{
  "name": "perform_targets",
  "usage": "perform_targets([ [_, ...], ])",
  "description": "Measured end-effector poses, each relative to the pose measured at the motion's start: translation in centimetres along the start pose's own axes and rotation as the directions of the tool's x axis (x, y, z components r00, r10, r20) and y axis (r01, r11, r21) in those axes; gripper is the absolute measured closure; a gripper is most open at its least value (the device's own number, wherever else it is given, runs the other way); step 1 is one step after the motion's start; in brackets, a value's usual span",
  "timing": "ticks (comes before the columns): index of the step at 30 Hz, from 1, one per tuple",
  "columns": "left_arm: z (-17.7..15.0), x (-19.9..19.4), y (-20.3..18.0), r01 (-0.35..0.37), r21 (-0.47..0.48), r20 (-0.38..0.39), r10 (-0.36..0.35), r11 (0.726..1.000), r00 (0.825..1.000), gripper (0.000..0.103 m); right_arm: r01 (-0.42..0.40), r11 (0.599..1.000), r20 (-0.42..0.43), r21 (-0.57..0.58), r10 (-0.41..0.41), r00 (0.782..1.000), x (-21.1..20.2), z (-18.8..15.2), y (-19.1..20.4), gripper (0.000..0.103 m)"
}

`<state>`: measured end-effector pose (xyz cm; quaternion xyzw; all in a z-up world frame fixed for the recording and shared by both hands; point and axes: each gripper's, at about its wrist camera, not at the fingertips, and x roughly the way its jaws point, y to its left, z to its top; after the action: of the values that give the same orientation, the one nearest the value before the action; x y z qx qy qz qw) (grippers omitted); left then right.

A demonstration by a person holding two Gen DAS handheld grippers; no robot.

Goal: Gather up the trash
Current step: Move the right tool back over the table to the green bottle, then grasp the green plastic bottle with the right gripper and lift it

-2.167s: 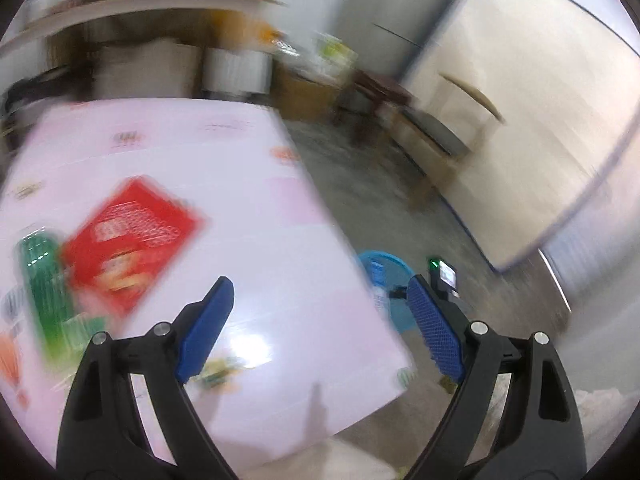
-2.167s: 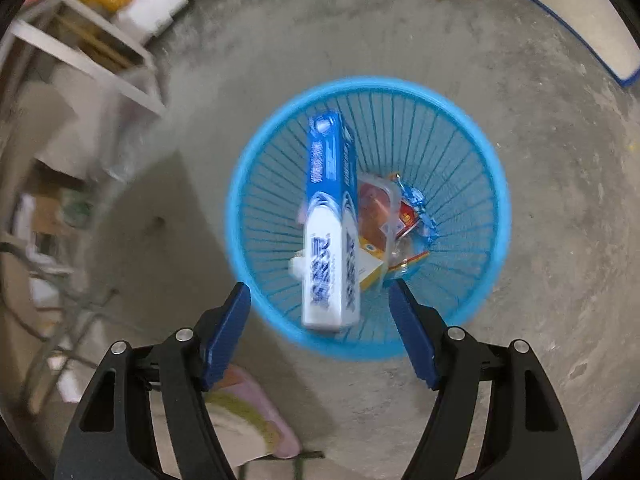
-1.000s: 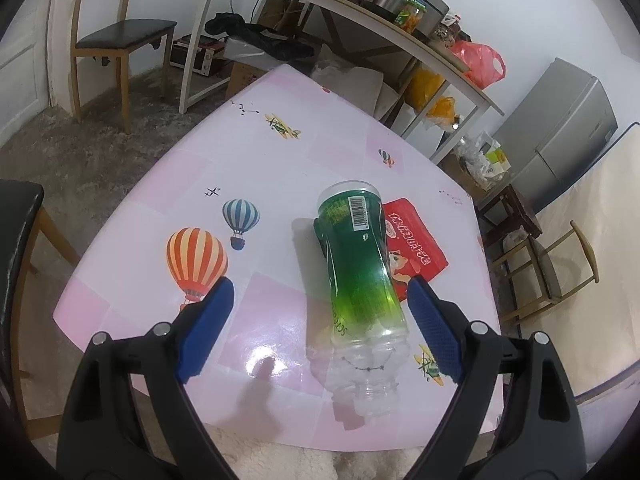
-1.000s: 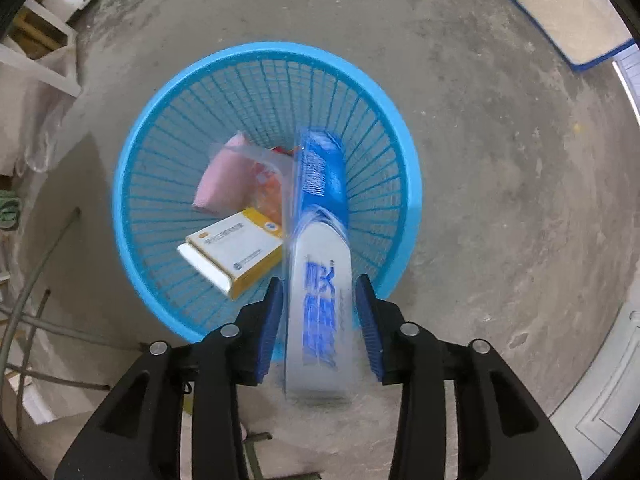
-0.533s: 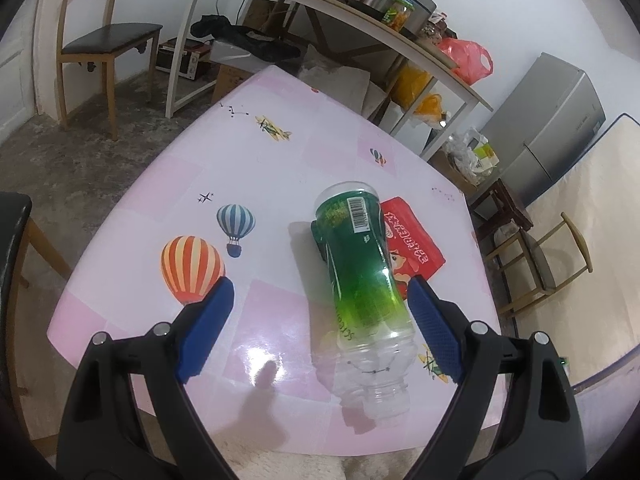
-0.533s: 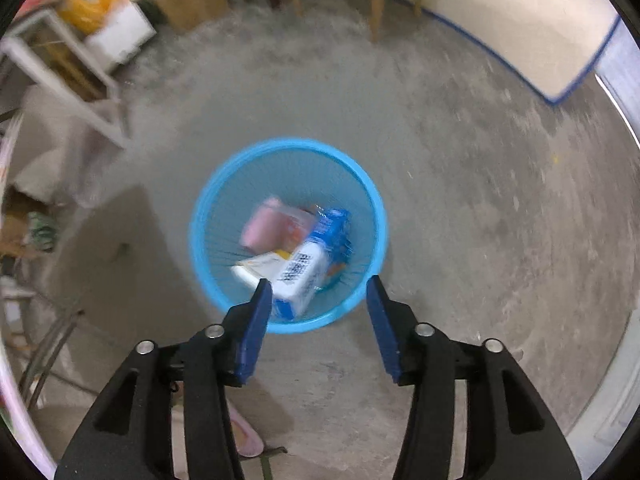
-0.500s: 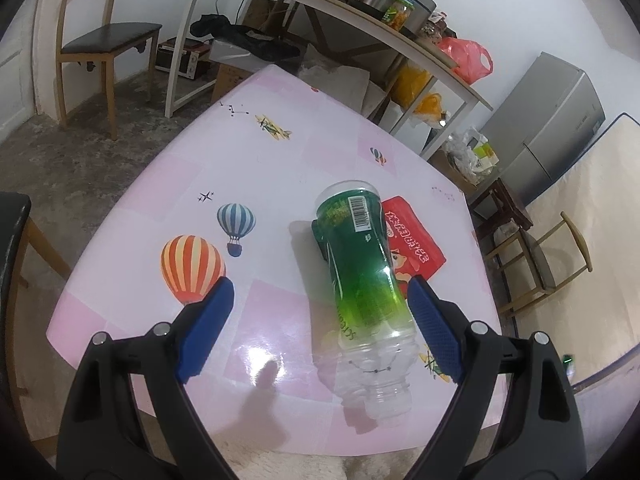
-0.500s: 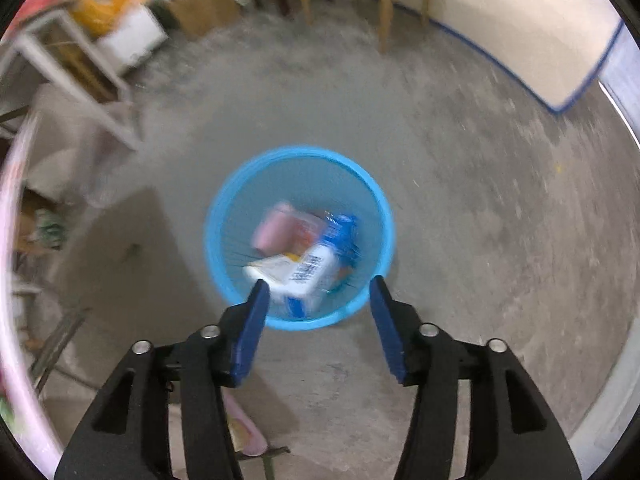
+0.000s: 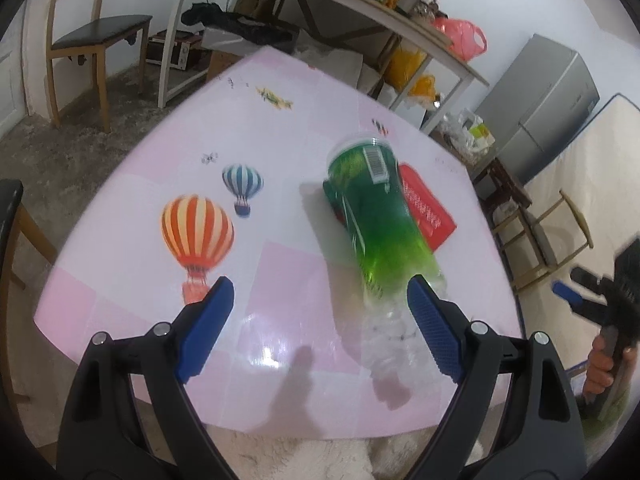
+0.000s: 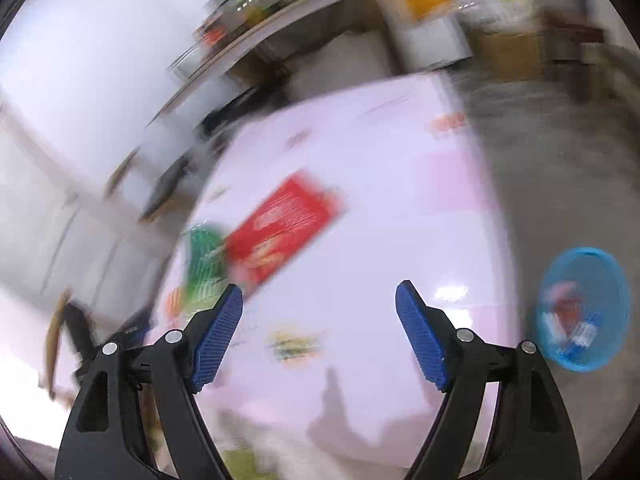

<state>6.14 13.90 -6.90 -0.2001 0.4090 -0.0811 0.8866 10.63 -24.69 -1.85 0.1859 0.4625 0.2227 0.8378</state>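
A green-labelled clear plastic bottle (image 9: 380, 224) lies on its side on the pink table (image 9: 312, 128), partly over a flat red packet (image 9: 430, 210). My left gripper (image 9: 318, 300) hovers open just before the bottle's clear neck end, its right fingertip (image 9: 420, 292) close to the bottle. In the blurred right wrist view my right gripper (image 10: 318, 304) is above the table with its jaws opening and nothing between them. The red packet (image 10: 284, 224) and green bottle (image 10: 202, 256) lie ahead to its left. The blue basket (image 10: 584, 312) with trash in it stands on the floor at the right.
A person's hand (image 9: 602, 364) holds the other gripper at the table's right edge. A wooden chair (image 9: 92, 40) stands far left, a long shelf table (image 9: 340, 8) with jars and bags behind, a grey fridge (image 9: 548, 104) and another chair (image 9: 548, 232) to the right.
The right gripper dropped the blue-and-white box into the basket, opened, then swung up and round to face the table. The left gripper sank slightly toward the bottle.
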Motion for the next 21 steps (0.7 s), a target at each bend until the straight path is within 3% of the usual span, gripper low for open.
perform_targets([
  [5,-1.4,0.8,-0.3,0.009,0.036,-0.034,-0.008,0.999,0.999,0.019,-0.070,0.992,-0.123,-0.108,0.057,0.991,7.6,0.3,6.7,0.026],
  [8,-2.0,1.4,-0.5,0.035,0.047,-0.068,-0.032,0.998,0.997,0.019,-0.036,0.985,-0.152,-0.171,0.010,0.988,10.5,0.5,9.6,0.026],
  [13,-3.1,1.8,-0.9,0.003,0.126,-0.063,0.005,0.992,0.998,0.019,0.004,0.975,-0.200,-0.222,-0.050,0.979,13.7,1.2,11.9,0.026],
  [21,-3.6,2.0,0.4,0.022,0.107,-0.071,-0.015,0.994,0.997,0.019,0.103,0.950,-0.240,-0.294,-0.178,0.954,17.6,2.0,14.1,0.026],
])
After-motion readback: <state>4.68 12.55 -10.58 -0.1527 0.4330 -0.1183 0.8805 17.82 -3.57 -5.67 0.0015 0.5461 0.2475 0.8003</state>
